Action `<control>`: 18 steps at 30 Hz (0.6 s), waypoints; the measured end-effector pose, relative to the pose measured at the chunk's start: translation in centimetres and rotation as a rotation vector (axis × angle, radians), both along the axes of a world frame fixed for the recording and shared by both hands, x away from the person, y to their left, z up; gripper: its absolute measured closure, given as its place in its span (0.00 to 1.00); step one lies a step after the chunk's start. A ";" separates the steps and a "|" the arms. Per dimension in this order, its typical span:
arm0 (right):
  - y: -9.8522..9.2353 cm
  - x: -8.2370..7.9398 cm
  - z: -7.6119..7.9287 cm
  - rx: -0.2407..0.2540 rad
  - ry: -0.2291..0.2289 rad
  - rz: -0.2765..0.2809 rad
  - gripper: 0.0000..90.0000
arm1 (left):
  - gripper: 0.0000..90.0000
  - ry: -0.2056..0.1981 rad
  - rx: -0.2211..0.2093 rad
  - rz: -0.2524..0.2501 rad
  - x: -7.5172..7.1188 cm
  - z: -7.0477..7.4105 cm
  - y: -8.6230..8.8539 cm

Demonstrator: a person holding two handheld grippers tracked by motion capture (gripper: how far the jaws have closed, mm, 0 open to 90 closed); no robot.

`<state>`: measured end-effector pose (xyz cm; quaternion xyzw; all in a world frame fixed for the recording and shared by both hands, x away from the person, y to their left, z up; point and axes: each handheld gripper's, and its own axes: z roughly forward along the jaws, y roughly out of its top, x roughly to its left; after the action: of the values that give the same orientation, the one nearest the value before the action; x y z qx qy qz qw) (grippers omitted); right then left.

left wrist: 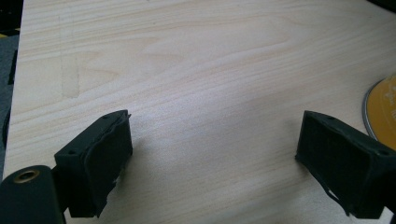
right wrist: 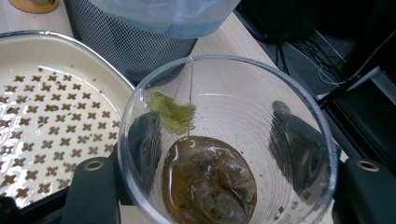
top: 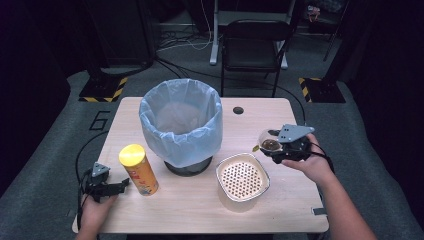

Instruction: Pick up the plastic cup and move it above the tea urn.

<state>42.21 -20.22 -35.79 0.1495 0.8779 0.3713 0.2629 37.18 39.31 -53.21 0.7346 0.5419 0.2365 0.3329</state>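
Pale wood table [top: 200, 205], blue liner, yellow can

The bin [top: 189, 167] is black mesh with a light blue bag [top: 181, 122]; the chip can [top: 139, 170] is orange with a yellow lid [top: 131, 154]. The cream strainer bowl [top: 242, 178] bears brown cross-shaped holes. The clear cup [right wrist: 224, 140] holds a brown tea bag [right wrist: 210, 184] with a green tag [right wrist: 172, 112].

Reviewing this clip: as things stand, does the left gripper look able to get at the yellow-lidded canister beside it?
Probably yes. The left gripper is open, holds nothing and sits right beside the yellow-lidded canister, with bare table between. The lined bin stands behind, not in the way.
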 end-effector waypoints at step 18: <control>1.2 0.9 -0.2 -0.008 -0.084 0.115 0.38 | 0.11 0.001 0.004 -0.003 0.0 0.0 0.0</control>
<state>43.15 -19.00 -35.95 0.0820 0.8747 0.3881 0.2784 37.22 39.33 -53.19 0.7362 0.5404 0.2366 0.3317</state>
